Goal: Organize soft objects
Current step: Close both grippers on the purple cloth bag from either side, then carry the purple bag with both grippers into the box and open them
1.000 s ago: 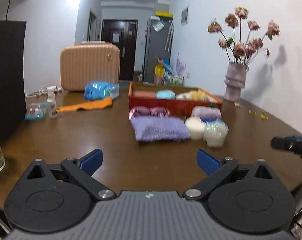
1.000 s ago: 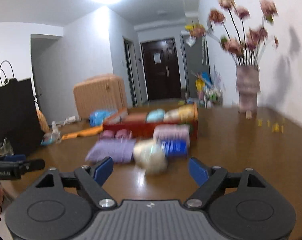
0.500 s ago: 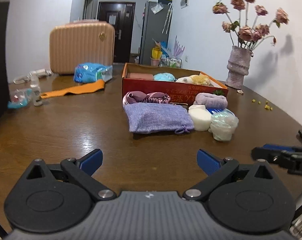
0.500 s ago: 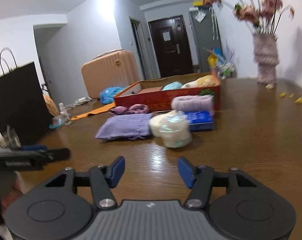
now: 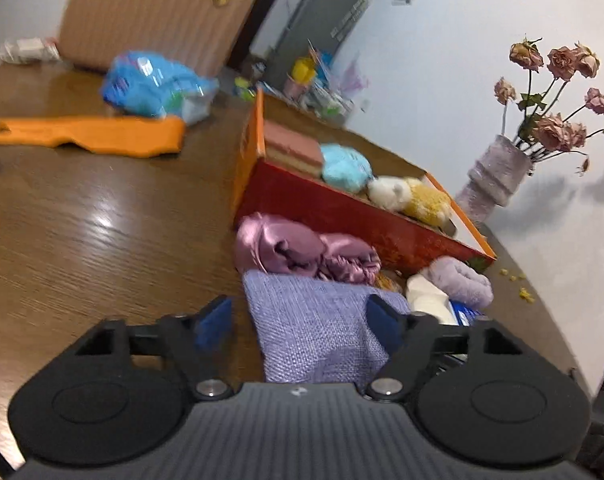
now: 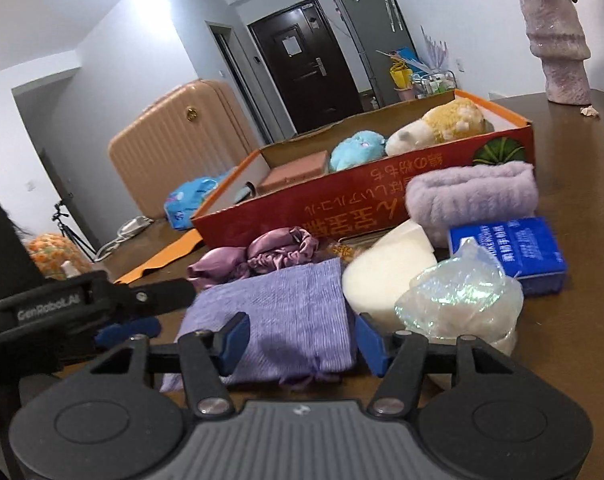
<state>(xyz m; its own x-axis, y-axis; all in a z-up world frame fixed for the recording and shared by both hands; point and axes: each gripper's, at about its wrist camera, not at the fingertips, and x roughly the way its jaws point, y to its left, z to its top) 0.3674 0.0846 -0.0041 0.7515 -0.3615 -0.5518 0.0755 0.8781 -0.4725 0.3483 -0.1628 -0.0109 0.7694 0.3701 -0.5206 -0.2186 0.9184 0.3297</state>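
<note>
A lilac woven pouch [image 5: 318, 324] [image 6: 277, 312] lies on the wooden table in front of a red cardboard box [image 5: 342, 208] [image 6: 382, 200]. My left gripper [image 5: 299, 320] is open, its jaws on either side of the pouch's left end. My right gripper [image 6: 297, 338] is open around the pouch's near edge. Pink satin scrunchies [image 5: 302, 252] [image 6: 261, 256], a white sponge [image 6: 386, 280], a fluffy purple roll [image 6: 474, 196], a blue packet [image 6: 510, 248] and a clear bag [image 6: 462, 300] lie beside it. The box holds a pink sponge [image 5: 293, 148], a blue plush [image 5: 346, 168] and a yellow-white plush [image 5: 414, 196].
A vase of dried roses [image 5: 498, 176] stands at the table's far right. An orange strip [image 5: 85, 136], a blue plastic pack [image 5: 153, 84] and a peach suitcase [image 5: 157, 12] are at the back left. The left gripper's body [image 6: 61, 312] shows left in the right wrist view.
Both grippers have moved forward and down to the lilac pouch, which now lies between their open jaws. The left view has tilted and swung right.
</note>
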